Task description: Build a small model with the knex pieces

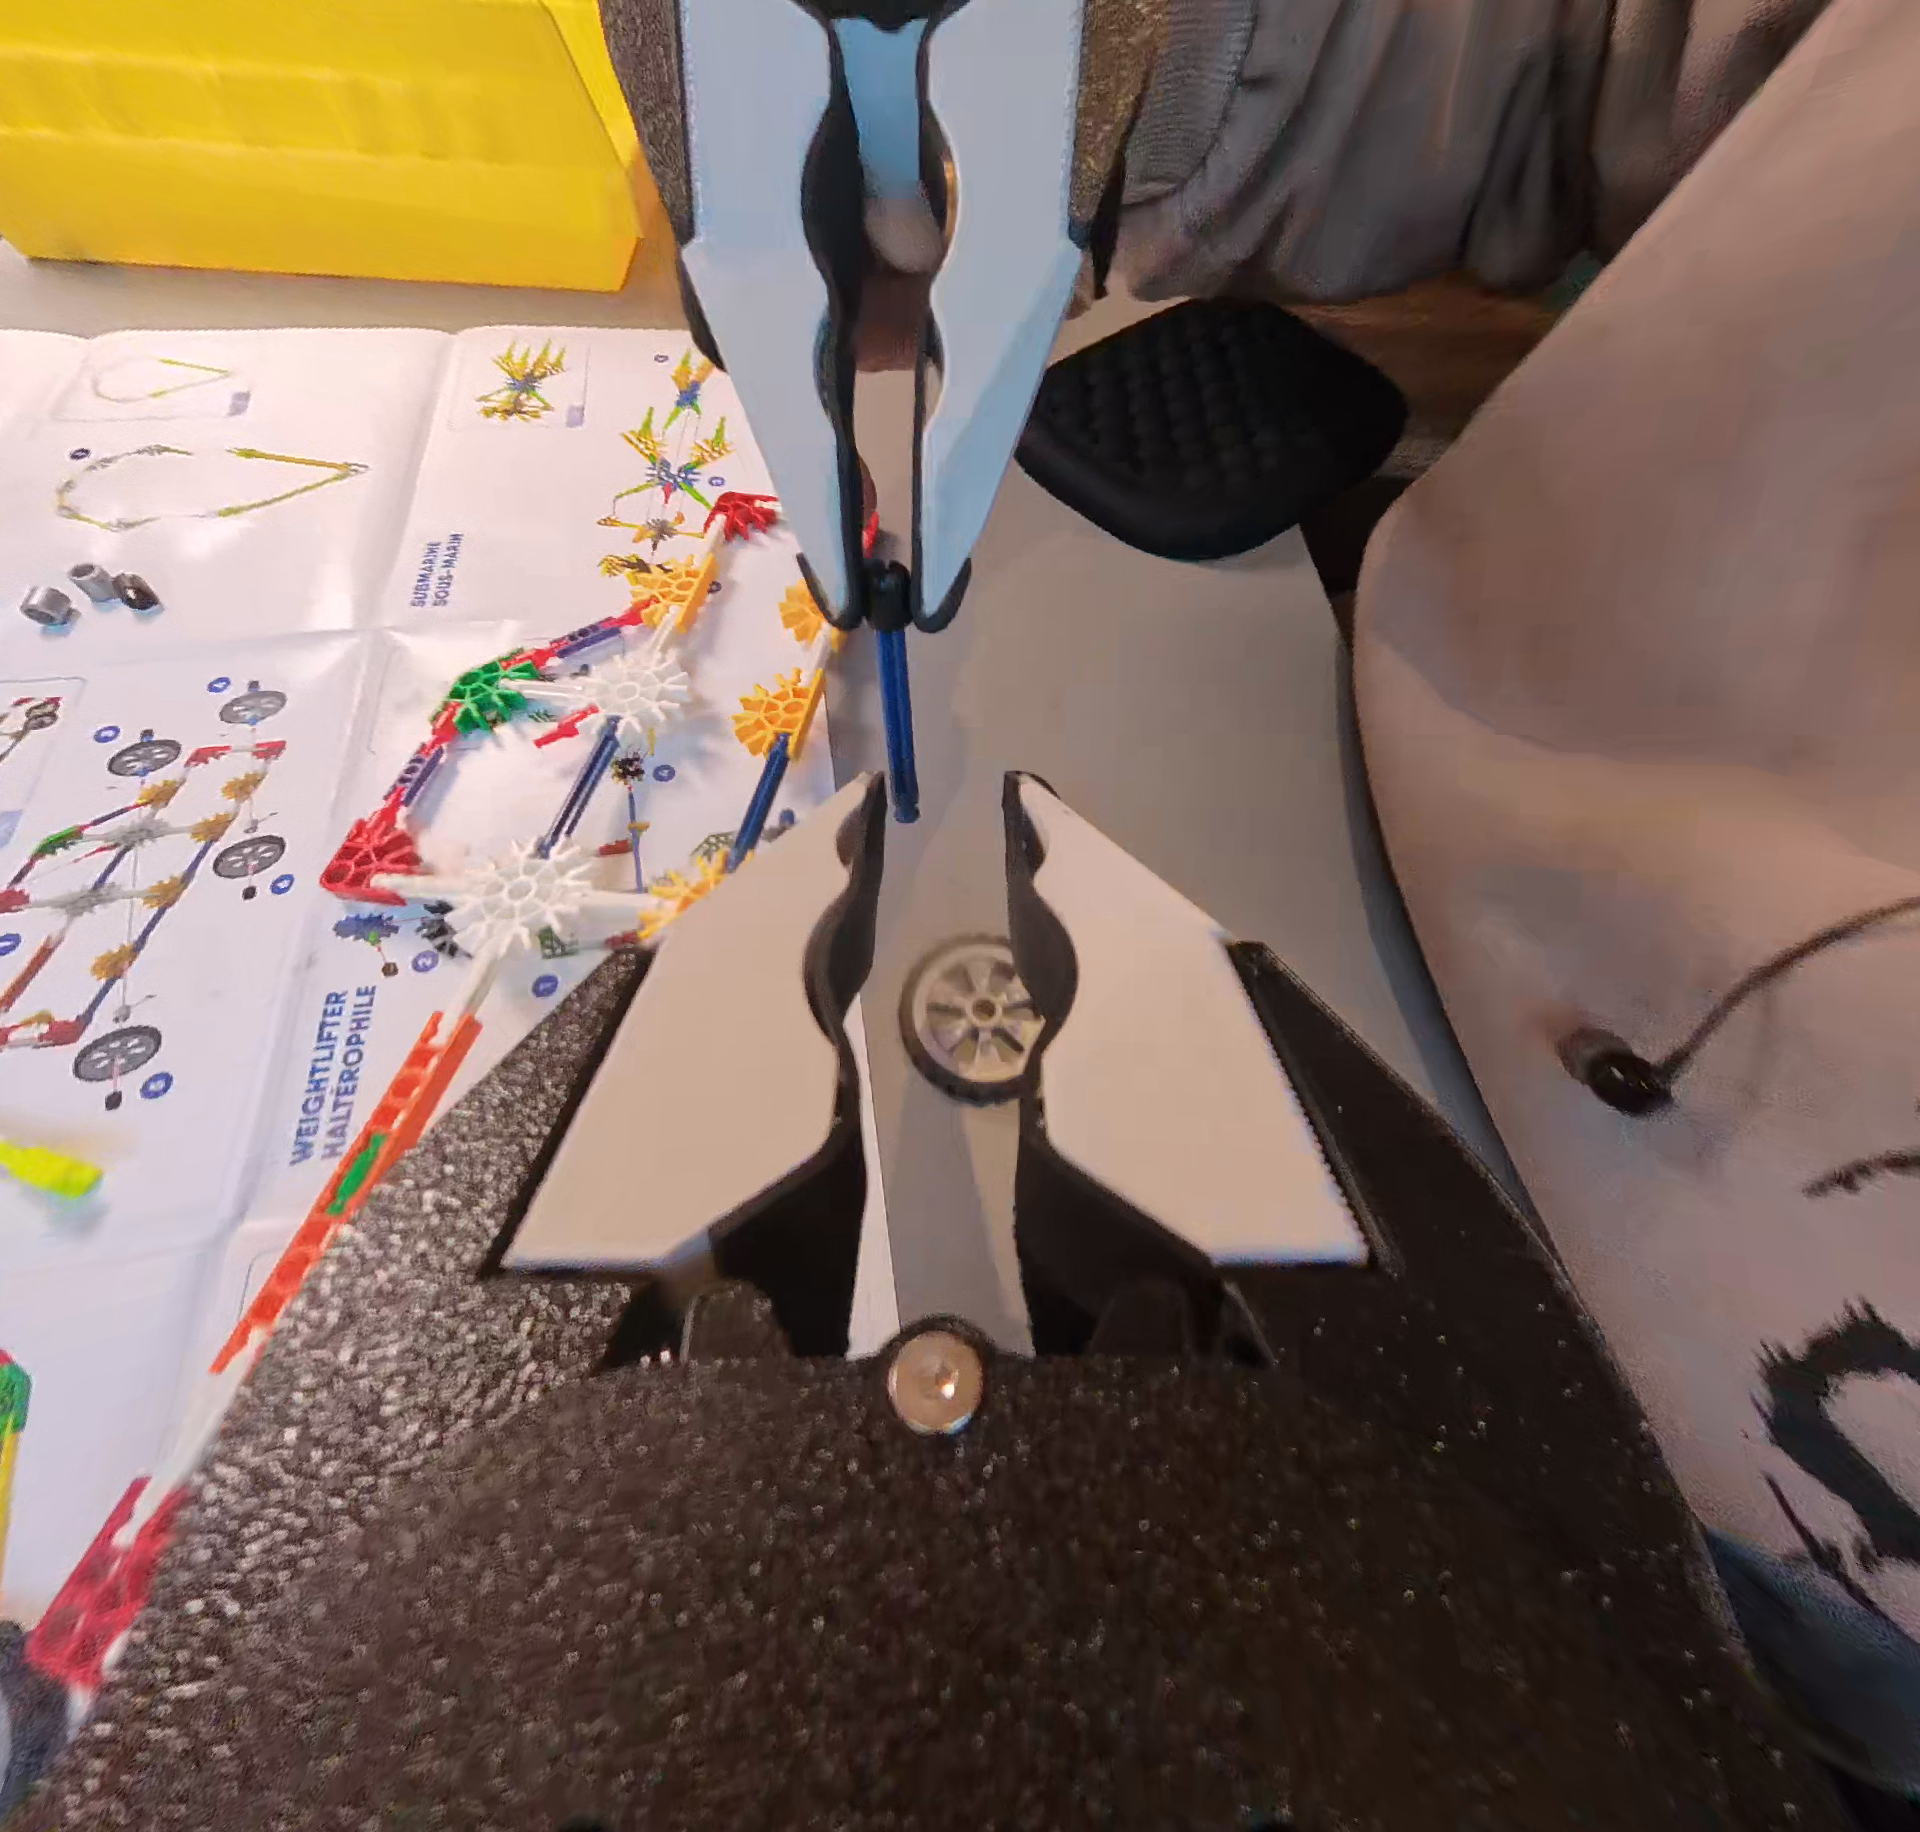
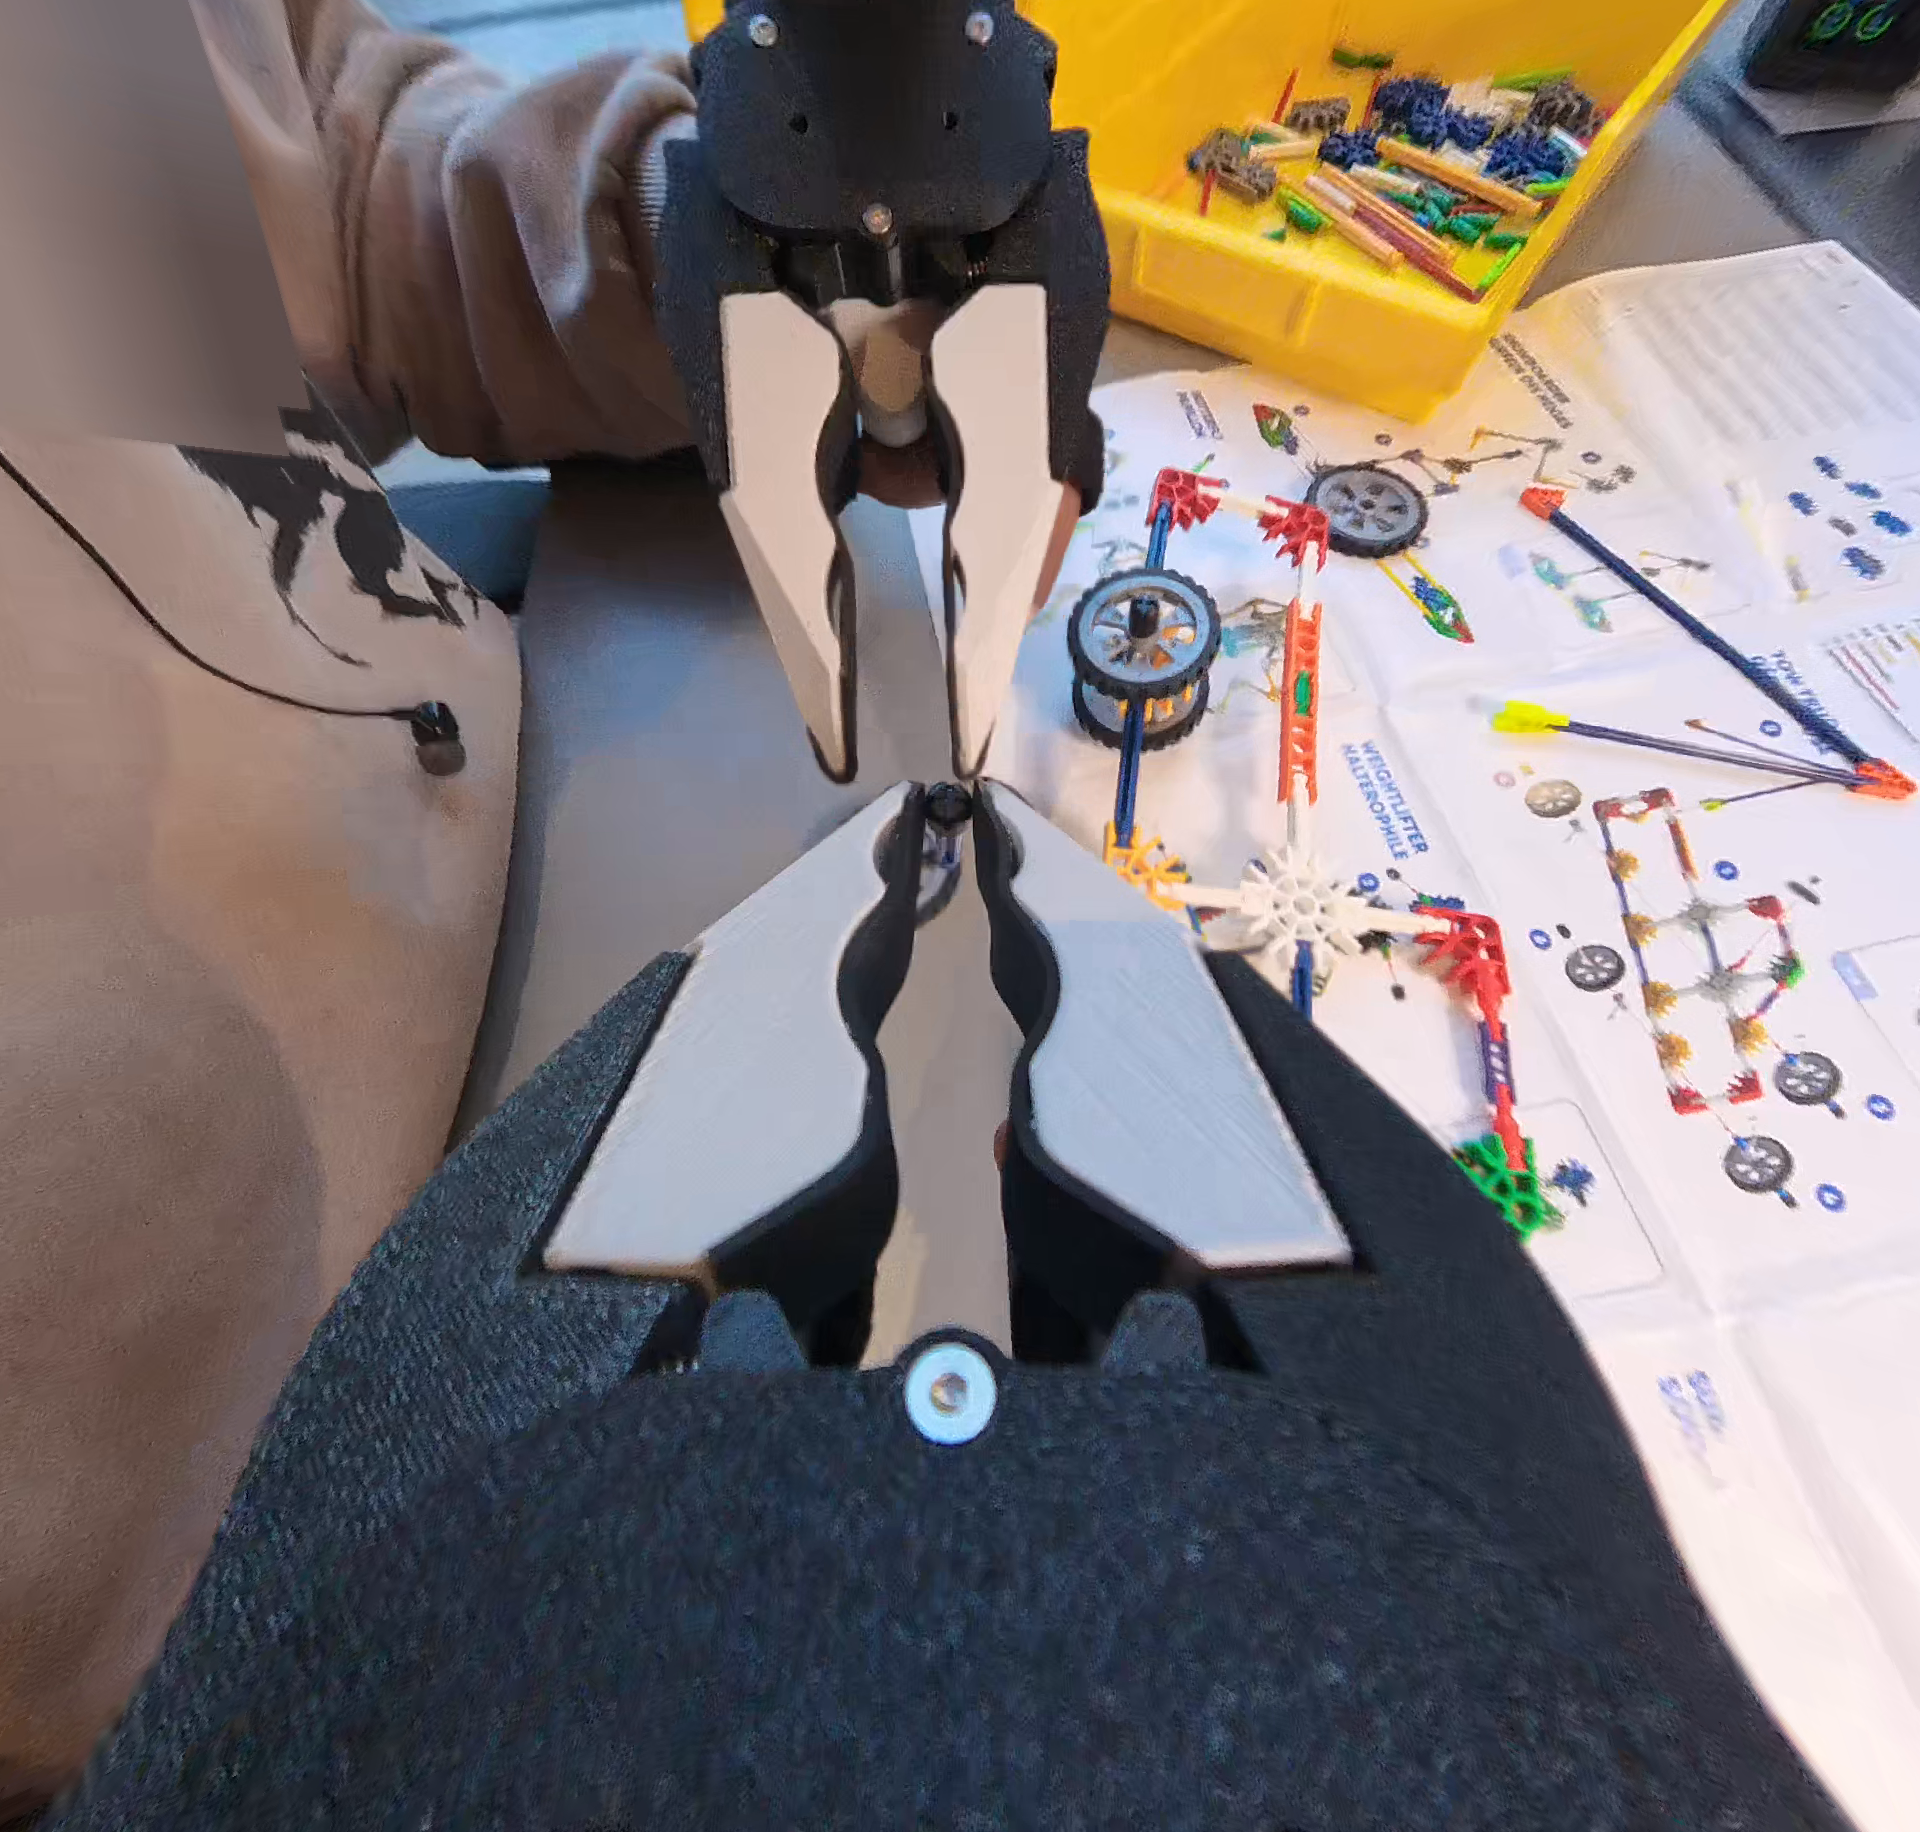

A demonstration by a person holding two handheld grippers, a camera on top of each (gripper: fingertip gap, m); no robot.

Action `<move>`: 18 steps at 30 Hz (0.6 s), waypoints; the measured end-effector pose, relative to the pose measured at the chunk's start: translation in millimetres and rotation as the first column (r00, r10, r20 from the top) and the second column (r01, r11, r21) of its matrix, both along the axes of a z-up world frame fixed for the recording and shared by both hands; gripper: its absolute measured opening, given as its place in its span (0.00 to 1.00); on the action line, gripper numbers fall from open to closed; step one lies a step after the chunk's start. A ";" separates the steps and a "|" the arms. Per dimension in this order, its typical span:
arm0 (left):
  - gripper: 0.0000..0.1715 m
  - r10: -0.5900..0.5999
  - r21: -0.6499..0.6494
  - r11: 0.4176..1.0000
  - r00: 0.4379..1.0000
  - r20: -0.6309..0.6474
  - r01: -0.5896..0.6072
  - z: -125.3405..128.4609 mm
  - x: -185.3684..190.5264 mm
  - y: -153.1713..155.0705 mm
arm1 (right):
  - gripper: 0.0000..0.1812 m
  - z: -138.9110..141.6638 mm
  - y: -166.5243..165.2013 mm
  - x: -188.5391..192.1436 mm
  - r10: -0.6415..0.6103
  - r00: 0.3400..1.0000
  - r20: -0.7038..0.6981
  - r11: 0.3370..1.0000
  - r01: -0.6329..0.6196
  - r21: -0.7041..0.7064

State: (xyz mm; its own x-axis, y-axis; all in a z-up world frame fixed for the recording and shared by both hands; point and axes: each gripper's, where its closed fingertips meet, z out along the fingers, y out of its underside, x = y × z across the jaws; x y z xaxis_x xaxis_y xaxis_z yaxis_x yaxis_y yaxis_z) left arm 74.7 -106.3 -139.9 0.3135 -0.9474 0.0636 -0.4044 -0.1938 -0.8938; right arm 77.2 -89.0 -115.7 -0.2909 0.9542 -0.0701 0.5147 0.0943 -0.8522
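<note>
Just beside the instruction sheet (image 1: 260, 556), right gripper (image 1: 886, 603) clamped the blue rod's (image 1: 896, 733) black cap while left gripper (image 1: 940, 795) stood apart above a loose wheel (image 1: 971, 1019); steady alignment looked key.

right tool (image 2: 948, 808): tips pinched on small black cap (image 2: 947, 801) of a blue rod | left tool (image 2: 902, 756): opposite, tips parted, just above that cap | grey worktop (image 2: 665, 702) | toy frame with wheels (image 2: 1145, 629) on instruction sheet (image 2: 1621, 951) | yellow bin (image 2: 1299, 286) of parts behind
</note>
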 end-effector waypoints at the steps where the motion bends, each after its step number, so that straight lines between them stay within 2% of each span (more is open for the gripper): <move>1: 0.13 -0.021 -0.009 1.000 1.000 -0.004 0.021 1.4 -9.7 -6.0 | 0.04 -1.2 -3.7 -2.8 0.007 1.000 -0.002 1.000 -0.007 -0.022; 4: 0.17 -0.071 -0.042 0.997 0.989 -0.132 0.066 -23.1 -29.5 -21.7 | 0.04 -18.9 -20.0 -13.5 0.058 0.997 0.043 0.998 -0.058 -0.002; 9: 0.27 -0.081 -0.042 0.997 0.956 -0.282 0.072 -63.8 -21.4 -24.8 | 0.04 -47.4 -30.8 -26.0 0.103 0.987 0.126 0.994 -0.108 0.031; 15: 0.31 -0.081 -0.044 0.997 0.935 -0.345 0.070 -83.5 -16.5 -24.5 | 0.04 -52.7 -31.2 -27.5 0.115 0.980 0.161 0.990 -0.127 0.067; 18: 0.28 -0.072 -0.049 0.997 0.941 -0.331 0.059 -83.8 -13.5 -22.9 | 0.04 -52.8 -31.7 -26.6 0.122 0.977 0.176 0.987 -0.139 0.086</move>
